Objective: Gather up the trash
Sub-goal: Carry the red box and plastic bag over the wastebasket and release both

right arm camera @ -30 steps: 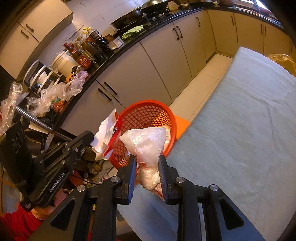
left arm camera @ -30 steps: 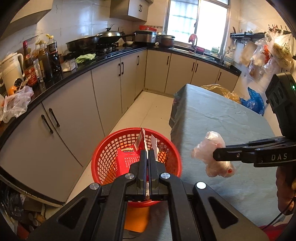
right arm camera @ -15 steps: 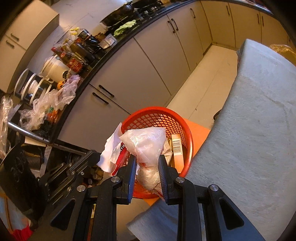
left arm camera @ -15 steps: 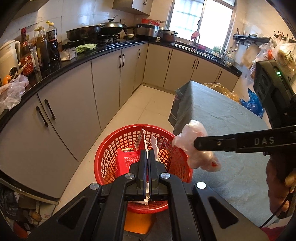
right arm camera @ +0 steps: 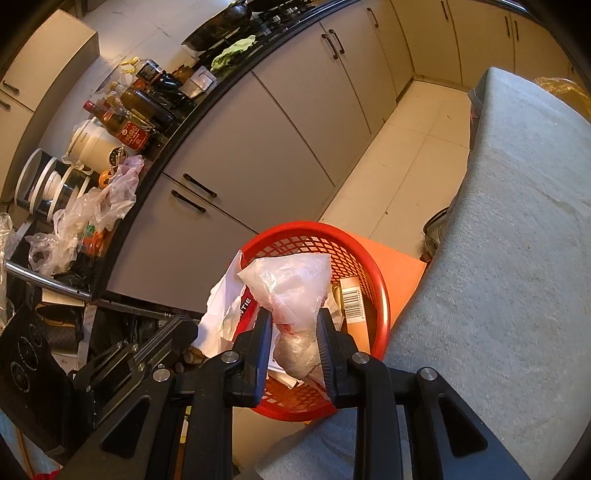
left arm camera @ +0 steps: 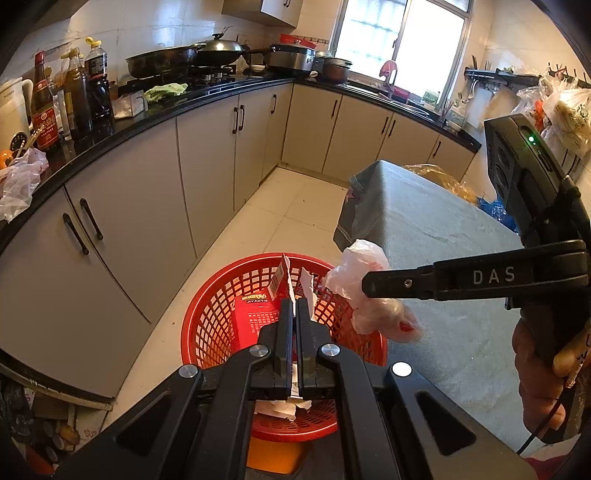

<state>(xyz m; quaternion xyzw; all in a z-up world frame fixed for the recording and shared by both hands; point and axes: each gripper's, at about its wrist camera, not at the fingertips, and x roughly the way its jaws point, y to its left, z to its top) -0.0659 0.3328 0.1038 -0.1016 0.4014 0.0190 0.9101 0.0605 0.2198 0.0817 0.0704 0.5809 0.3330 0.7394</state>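
Kitchen aisle: red basket (right arm camera: 382, 295) at table (right arm camera: 517, 258) edge; right hand-held gripper (right arm camera: 294, 332) grasping plastic bag (right arm camera: 291, 288), left (left arm camera: 294, 314) clenched on wrapper (left arm camera: 280, 275).

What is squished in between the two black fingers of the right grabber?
A crumpled clear plastic bag, pinched by the right gripper just above the red basket. The right wrist view shows it best.

A home kitchen: grey cabinets (left arm camera: 207, 162) under a black surface (left arm camera: 177, 107) bearing woks (left arm camera: 218, 46) on a stove, sauce bottles (left arm camera: 79, 96), a sink (left arm camera: 402, 101) by the window (left arm camera: 399, 33).
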